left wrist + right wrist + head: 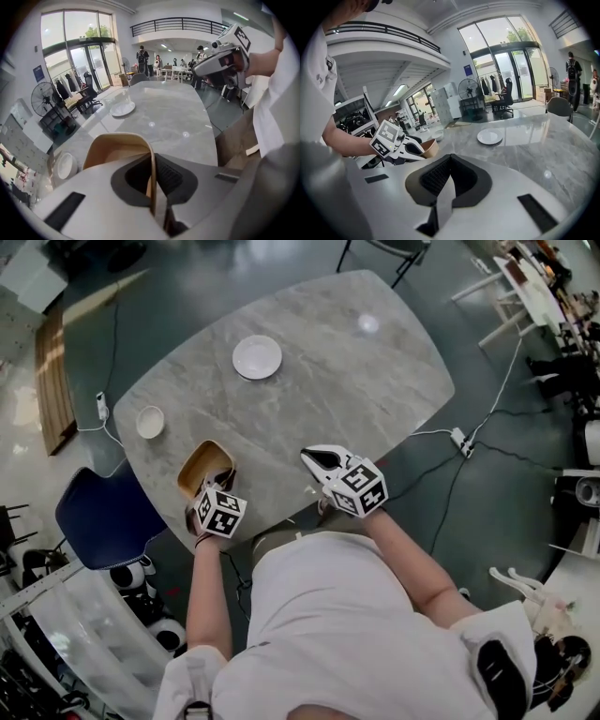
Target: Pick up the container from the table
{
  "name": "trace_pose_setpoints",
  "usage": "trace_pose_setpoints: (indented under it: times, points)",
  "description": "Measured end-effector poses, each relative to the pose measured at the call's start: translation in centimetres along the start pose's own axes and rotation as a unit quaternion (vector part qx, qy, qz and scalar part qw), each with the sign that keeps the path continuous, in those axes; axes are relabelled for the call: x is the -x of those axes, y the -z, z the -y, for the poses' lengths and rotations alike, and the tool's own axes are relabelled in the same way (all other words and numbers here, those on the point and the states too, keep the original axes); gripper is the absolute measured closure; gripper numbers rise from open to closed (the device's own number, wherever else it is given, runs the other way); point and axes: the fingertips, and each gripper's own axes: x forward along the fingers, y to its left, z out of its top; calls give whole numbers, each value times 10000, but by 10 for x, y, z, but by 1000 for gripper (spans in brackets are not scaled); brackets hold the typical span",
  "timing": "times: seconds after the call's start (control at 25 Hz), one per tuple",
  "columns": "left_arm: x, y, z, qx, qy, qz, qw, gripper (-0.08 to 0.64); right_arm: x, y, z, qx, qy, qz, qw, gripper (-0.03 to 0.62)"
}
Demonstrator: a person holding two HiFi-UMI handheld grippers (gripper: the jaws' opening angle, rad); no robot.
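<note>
The container (202,468) is a tan, rounded open box near the table's (375,390) near-left edge. My left gripper (223,484) is shut on its near wall. In the left gripper view that thin wall (151,173) runs straight between the two dark pads, and the container's rim (117,138) arches ahead, tilted and raised off the marble. My right gripper (316,458) hovers at the near edge, right of the container and apart from it. Its jaws (449,180) are shut with nothing between them. The right gripper view shows the left gripper (401,146) holding the container (430,147).
A white plate (257,357) lies toward the far side of the table, and a small white bowl (150,421) sits near the left edge. A blue chair (103,517) stands at the near-left corner. Cables and power strips (459,440) lie on the floor.
</note>
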Motion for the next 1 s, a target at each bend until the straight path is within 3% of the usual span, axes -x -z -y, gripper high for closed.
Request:
trace_pose_setpoints:
  times: [0.24,0.44,0.76,1.0]
  points:
    - [40,-18,-22,449,-572,323,9968,548,-17,-34,-15,311,-514,163,9981,581]
    - [79,-33,-41,1040,-1012,787,9863,548,-30,-63,-30,608,-924,277,9935,581]
    - [145,-42,-62,1845,-1753,1465,9559,549,-46,-99,-62,940,-1593,461,9817,581]
    - [195,-38,-72,2354,-2349,2136,9186,549,-57,-118,-90,1264,-2036,536,9694,581]
